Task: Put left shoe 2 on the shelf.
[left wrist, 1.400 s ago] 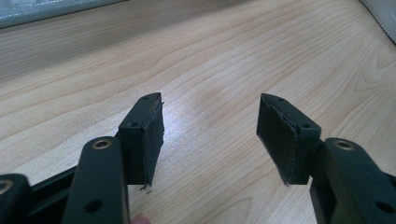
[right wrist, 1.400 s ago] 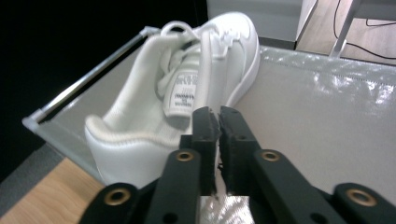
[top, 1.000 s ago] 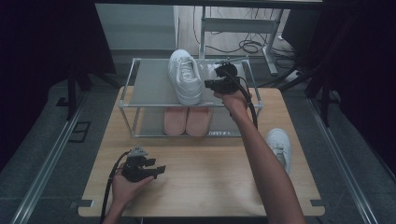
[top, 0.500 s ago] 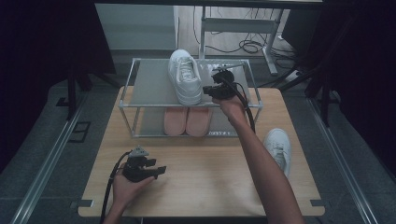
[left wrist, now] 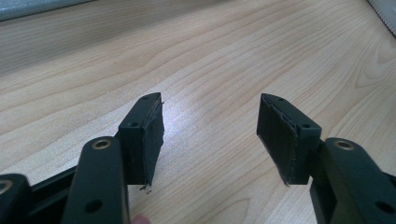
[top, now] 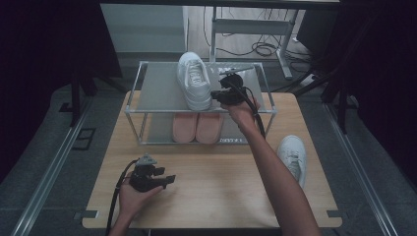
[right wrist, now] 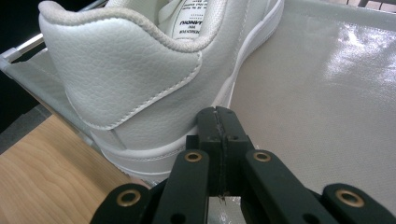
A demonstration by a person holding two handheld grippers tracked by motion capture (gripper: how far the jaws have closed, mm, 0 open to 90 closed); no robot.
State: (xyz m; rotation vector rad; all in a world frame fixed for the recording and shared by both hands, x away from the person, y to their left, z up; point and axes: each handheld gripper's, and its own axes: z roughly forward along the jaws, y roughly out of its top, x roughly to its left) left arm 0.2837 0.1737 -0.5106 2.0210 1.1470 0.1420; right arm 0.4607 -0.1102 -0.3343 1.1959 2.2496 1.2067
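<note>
With its jaws pressed together and nothing between them, the right gripper (right wrist: 219,116) sits at the heel side of the white shoe (right wrist: 135,79) on the top shelf of the rack (top: 157,93). From where I stand, the step in hand looks like nudging that shoe into place with the closed tips.

To do it well:

1. Keep the tips low, against the sole edge rather than the soft collar, so the shoe slides and does not tip.
2. Push in short strokes along the shelf. The heel lies close to the front rail, so steer inward, away from the drop.
3. Leave room at the right for the second white shoe (top: 292,155), which lies on the table (top: 221,196) near the right forearm.

Pink shoes (top: 196,127) occupy the lower shelf.

The left gripper (left wrist: 210,130) rests low over the table, jaws apart and empty; it needs no action.
</note>
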